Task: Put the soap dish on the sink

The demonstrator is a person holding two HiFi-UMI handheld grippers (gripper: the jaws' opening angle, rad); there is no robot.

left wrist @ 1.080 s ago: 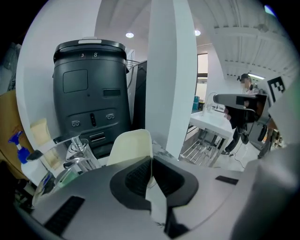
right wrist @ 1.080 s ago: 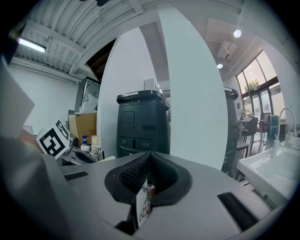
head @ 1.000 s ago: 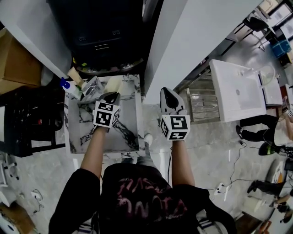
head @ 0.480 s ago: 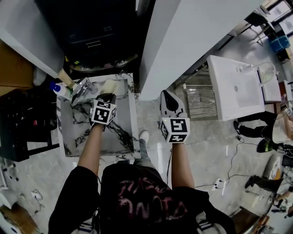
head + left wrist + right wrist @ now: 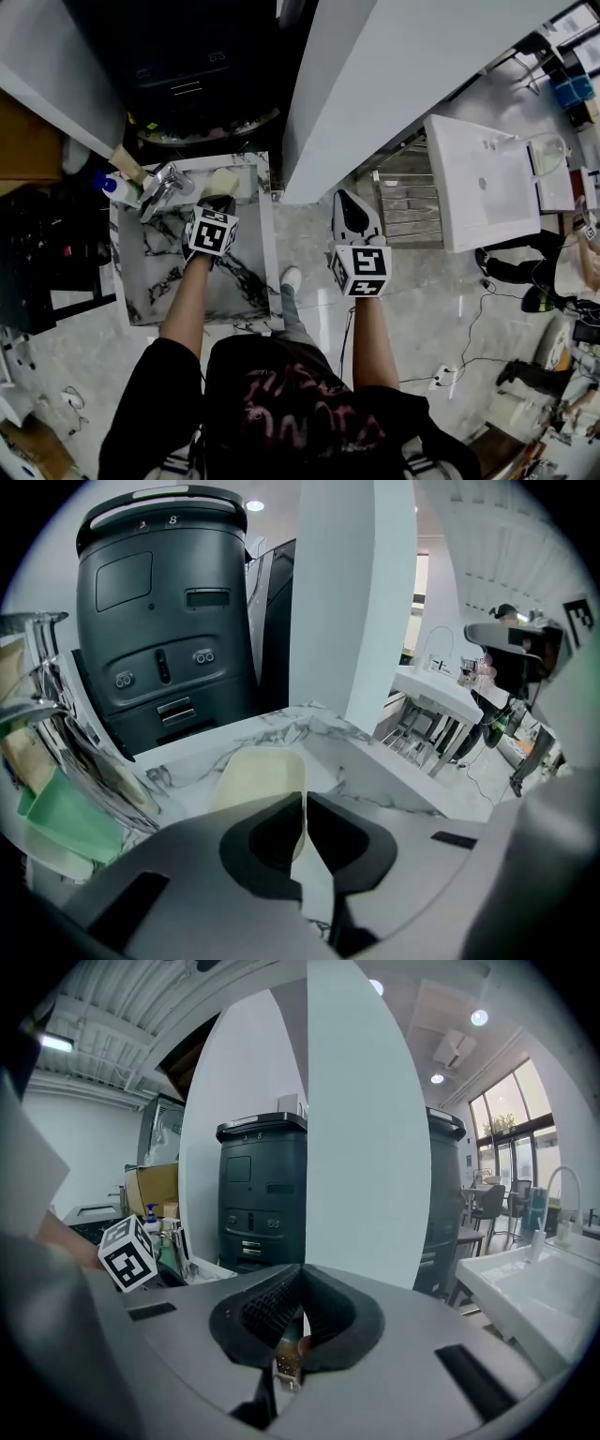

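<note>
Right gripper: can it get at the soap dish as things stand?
Probably not cleanly. The right gripper hangs shut off to the side of the sink, and the left gripper sits at the soap dish's near edge, jaws apparently closed on it, blocking that approach.

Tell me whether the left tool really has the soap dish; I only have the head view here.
Observer: Yes. In the left gripper view the left tool is closed on the near rim of the cream soap dish.
Operator: Report the right tool.
Observer: The right tool is closed with nothing in it, and it faces a white column.
Operator: Describe what sits left of the dish.
Observer: A green item lies beside the chrome tap on the marble sink; I cannot tell what it is.
</note>
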